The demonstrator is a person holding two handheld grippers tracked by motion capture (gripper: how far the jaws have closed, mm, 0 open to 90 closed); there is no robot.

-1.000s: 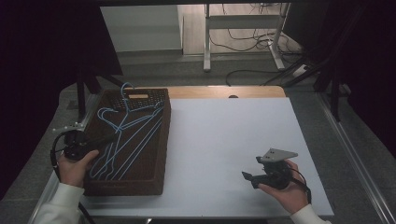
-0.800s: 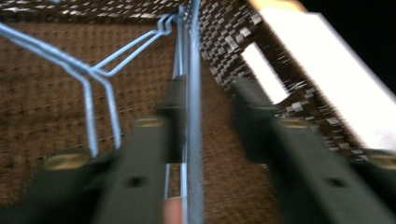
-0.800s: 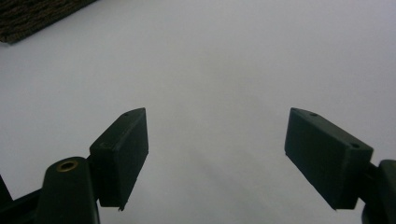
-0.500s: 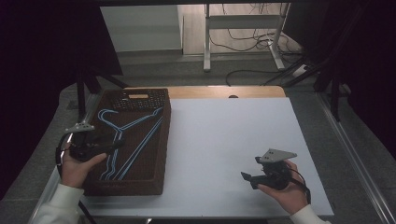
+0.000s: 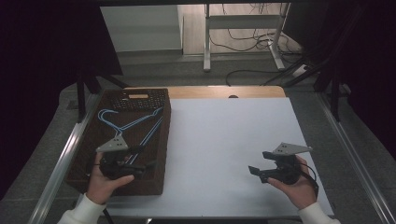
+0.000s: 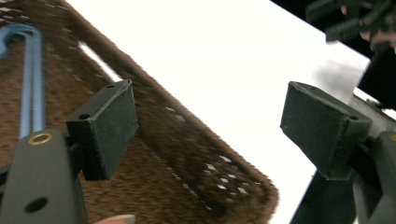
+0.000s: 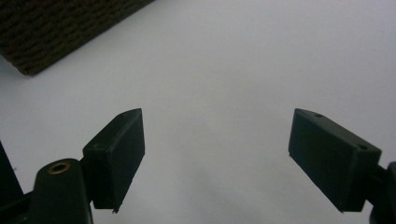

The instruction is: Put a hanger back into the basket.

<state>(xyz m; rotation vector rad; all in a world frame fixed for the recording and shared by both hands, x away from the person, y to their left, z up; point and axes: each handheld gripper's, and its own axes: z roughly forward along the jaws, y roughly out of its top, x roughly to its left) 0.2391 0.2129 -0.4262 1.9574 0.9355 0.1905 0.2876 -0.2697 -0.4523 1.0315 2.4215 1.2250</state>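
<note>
A brown woven basket stands on the left part of the white table. Thin blue wire hangers lie in it, toward its far end. My left gripper is held over the basket's near end, jaws open and pointing right, with nothing between them. In the left gripper view the left gripper looks across the basket's rim, with a blue hanger off to the left. My right gripper hovers open over bare table at the near right. The right gripper holds nothing.
A dark perforated panel rests at the basket's far end. A basket corner shows far off in the right gripper view. Metal rails run along the table's sides. A desk frame and cables stand on the floor beyond.
My left gripper has moved from the basket's left edge to over its near end, turning its jaws to the right. The right gripper has barely moved.
</note>
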